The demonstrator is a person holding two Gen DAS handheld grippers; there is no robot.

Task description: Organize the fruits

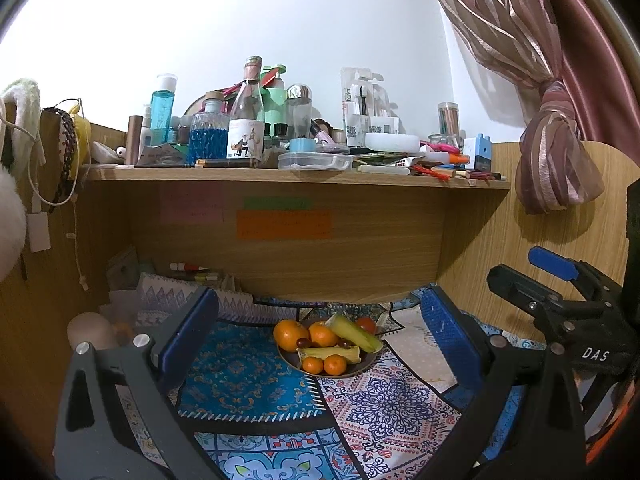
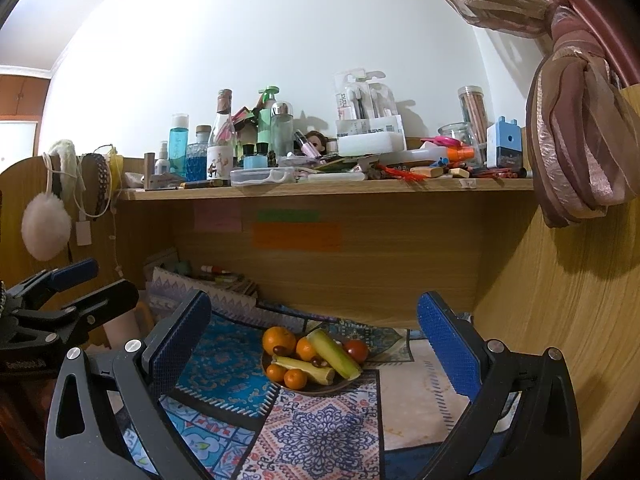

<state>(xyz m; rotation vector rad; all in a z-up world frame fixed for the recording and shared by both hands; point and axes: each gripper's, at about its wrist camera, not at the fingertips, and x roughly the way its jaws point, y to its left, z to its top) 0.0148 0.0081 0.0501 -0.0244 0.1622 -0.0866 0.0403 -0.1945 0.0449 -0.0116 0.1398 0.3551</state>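
Currently both left tongs point(image 1: 320, 336) and right tongs point(image 2: 316, 340) gape wide, holding nothing. Plate point(image 1: 362, 369) of oranges point(image 1: 291, 335) and bananas point(image 1: 354, 333) sits far on the patterned bench cloth point(image 1: 248, 380).

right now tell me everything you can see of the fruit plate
The plate is dark, round and shallow, maybe ceramic, lying flat on the patterned tablecloth under the shelf. It holds oranges, two pale green-yellow stalk pieces, a red fruit at the back and small dark fruits. Both claws are open, short of it and not touching.
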